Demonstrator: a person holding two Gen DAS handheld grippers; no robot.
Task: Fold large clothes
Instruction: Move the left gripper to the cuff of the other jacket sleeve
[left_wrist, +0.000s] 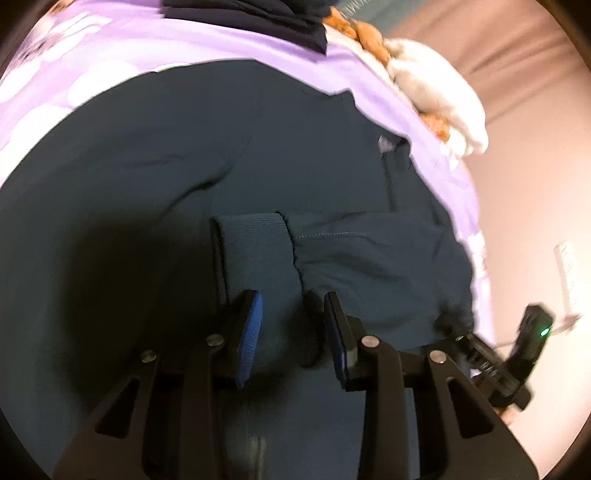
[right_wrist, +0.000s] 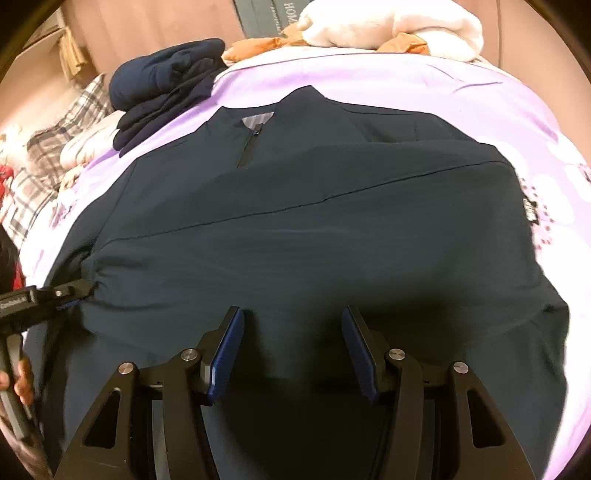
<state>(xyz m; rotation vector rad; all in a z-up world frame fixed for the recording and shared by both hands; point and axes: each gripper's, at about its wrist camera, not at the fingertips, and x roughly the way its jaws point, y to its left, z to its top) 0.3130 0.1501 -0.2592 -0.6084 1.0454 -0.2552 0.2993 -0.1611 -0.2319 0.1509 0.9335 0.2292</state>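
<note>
A large dark teal zip-neck top (right_wrist: 295, 229) lies spread on a lilac bed cover (right_wrist: 369, 77), its collar and short zipper (right_wrist: 251, 142) at the far side. In the left wrist view the top (left_wrist: 147, 177) fills the frame, with one sleeve folded across the body. My left gripper (left_wrist: 293, 306) is shut on the sleeve's ribbed cuff (left_wrist: 255, 251). It also shows in the right wrist view (right_wrist: 83, 288), pinching fabric at the top's left edge. My right gripper (right_wrist: 291, 314) is open and empty just above the top's near part. It shows at the right edge of the left wrist view (left_wrist: 465, 332).
A folded navy garment (right_wrist: 166, 77) lies at the far left of the bed. A white and orange plush pile (right_wrist: 388, 26) sits at the far edge. A plaid pillow and other bedding (right_wrist: 48, 140) lie left. A pinkish wall (left_wrist: 535, 110) is beyond the bed.
</note>
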